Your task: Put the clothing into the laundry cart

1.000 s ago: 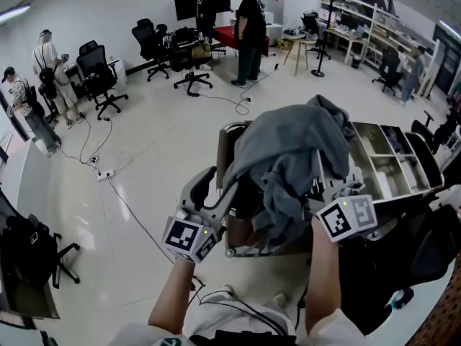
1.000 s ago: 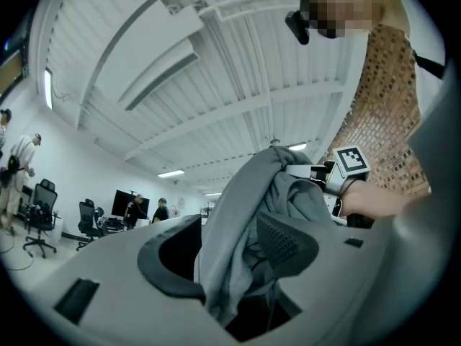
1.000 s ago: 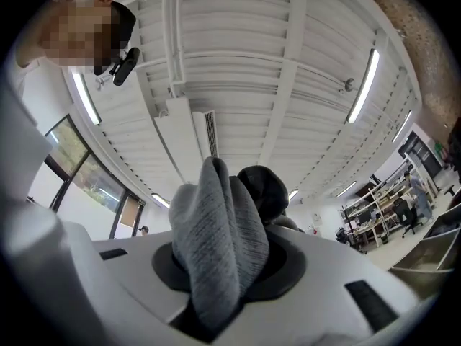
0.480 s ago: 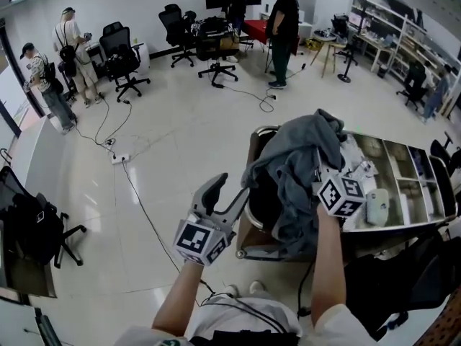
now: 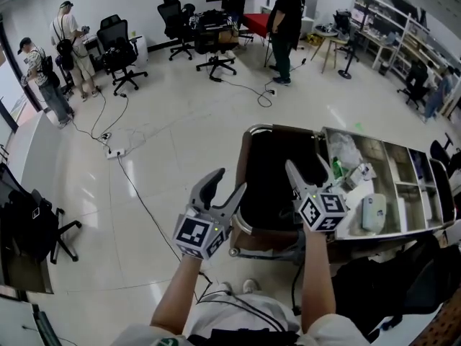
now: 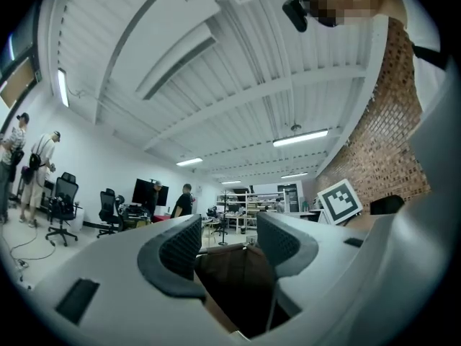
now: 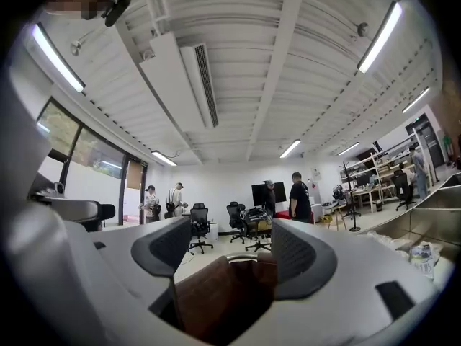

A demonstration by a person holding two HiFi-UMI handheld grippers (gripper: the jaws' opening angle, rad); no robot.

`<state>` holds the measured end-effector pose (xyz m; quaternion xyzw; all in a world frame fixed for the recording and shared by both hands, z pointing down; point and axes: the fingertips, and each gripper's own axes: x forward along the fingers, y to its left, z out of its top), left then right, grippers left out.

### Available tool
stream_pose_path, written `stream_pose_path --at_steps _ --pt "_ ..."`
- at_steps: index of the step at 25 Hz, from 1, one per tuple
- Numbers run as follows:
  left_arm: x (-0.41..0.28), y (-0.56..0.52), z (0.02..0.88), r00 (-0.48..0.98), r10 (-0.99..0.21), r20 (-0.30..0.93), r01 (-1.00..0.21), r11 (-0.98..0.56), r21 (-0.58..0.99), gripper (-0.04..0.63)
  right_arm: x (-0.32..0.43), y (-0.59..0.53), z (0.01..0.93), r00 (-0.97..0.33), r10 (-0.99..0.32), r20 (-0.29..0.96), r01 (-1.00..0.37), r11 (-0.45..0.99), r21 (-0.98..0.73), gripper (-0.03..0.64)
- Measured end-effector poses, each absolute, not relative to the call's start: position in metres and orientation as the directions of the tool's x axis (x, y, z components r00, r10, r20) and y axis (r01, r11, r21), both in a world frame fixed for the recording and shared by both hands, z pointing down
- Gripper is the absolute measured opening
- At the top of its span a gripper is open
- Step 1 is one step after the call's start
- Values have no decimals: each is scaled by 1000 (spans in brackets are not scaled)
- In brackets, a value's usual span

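1. Our right gripper (image 7: pixel 230 247) has its jaws opening, and nothing is between the ribbed pads; past them we see only the brown wall of the bag.
2. Our left gripper (image 6: pixel 229 240) has its jaws spread apart and also carries nothing.
3. In the head view the right gripper (image 5: pixel 302 175) hovers over the near right part of the dark brown fabric laundry cart with a metal tube rim (image 5: pixel 274 127). The left gripper (image 5: pixel 229 181) hangs just beside the cart's left edge, near its front corner.
4. The inside of the bag is dark, so we cannot make out the clothing in any view.
5. Touching the cart's right side stands a steel tray with dividers (image 5: pixel 421 197), and it holds small white items and a green bottle.
6. Across the pale floor (image 5: pixel 166 135), black cables run towards office chairs and several standing people at the far wall.
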<state>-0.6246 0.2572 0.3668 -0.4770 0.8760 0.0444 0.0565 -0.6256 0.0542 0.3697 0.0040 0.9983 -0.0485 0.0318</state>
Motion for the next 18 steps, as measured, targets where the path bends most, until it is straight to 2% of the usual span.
stream_pose_path --at_steps 8,14,18 --pt "-624 243 364 -523 -844 -118 -849 528 -7 244 -588 61 346 -991 -2 -134 7 998 -67 374" --pt "-606 229 357 -522 -843 -130 -850 527 3 244 -553 64 347 -989 -47 -139 -49 999 8 373" --pt "-599 233 370 -524 -843 -121 -842 534 -76 244 -523 63 358 -985 -101 -143 -102 995 -3 371"
